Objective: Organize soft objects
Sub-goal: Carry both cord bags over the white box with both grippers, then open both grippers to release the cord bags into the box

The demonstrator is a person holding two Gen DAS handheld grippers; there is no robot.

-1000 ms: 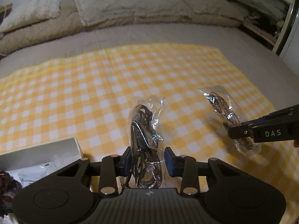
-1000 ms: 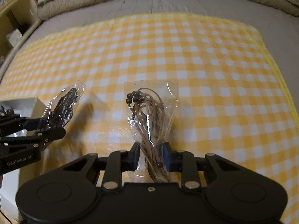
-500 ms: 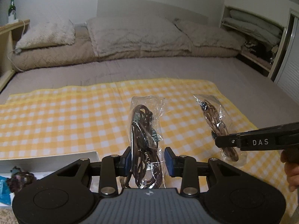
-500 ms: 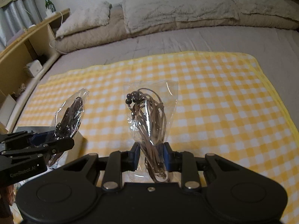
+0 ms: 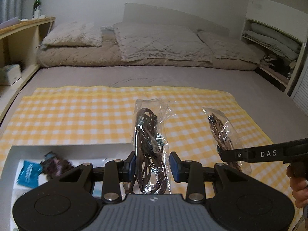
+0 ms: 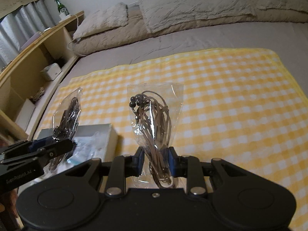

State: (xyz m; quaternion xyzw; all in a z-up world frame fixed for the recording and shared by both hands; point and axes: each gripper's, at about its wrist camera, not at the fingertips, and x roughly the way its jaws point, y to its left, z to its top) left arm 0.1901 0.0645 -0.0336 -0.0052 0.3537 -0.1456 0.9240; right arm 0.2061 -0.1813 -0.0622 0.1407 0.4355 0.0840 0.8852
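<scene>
Bed centre: the yellow checked cloth (image 6: 221,96) lies flat and bare ahead of both grippers, so passage there is open.
Near left: a white box (image 5: 69,148) with small items sits on the cloth's near-left part, under the left gripper (image 5: 152,162).
Left side: a wooden shelf unit (image 6: 38,57) borders the bed.
Far end: pillows (image 5: 159,42) line the headboard.
Right side: a shelf of folded bedding (image 5: 269,38) stands beside the bed.

My two cameras sit low, close above the yellow checked cloth (image 5: 86,113), facing the pillows (image 6: 192,5). Both see the cloth and white box (image 6: 107,136).
</scene>
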